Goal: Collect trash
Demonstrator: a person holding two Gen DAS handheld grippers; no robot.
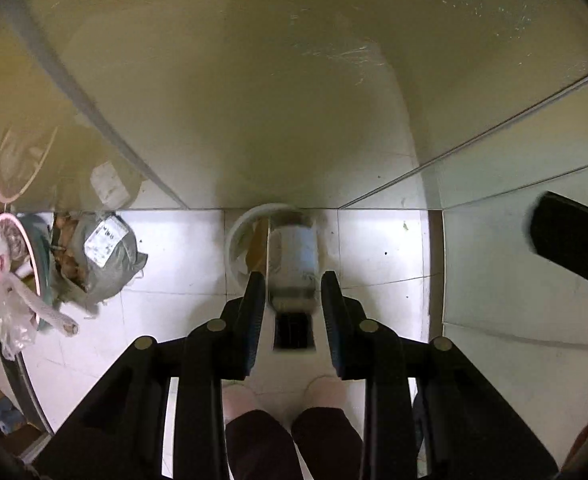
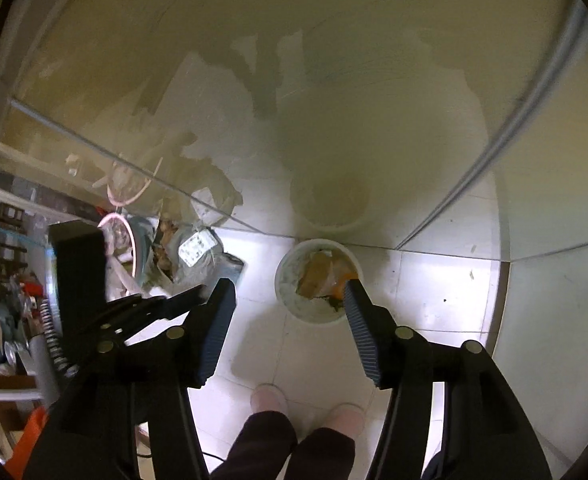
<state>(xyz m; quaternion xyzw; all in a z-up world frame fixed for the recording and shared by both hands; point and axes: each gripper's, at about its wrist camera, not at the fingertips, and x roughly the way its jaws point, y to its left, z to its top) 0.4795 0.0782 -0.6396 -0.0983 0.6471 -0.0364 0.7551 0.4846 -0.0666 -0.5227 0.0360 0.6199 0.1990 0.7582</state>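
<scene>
A white round trash bin stands on the tiled floor against a glassy wall, with brown and orange scraps inside. My left gripper hangs right over it, jaws slightly apart. A blurred white carton with a pale blue label sits loose between them, a thin gap on each side. In the right wrist view the same bin lies just beyond my right gripper, which is open with nothing between its fingers; its right fingertip overlaps the bin's rim. The left gripper shows side-on at the left.
A grey parcel bag with a white label and a pink-rimmed basket stuffed with plastic bags lie left of the bin. A reflective wall rises behind. The person's pink slippers and dark trousers stand below the grippers. Clutter fills the far left.
</scene>
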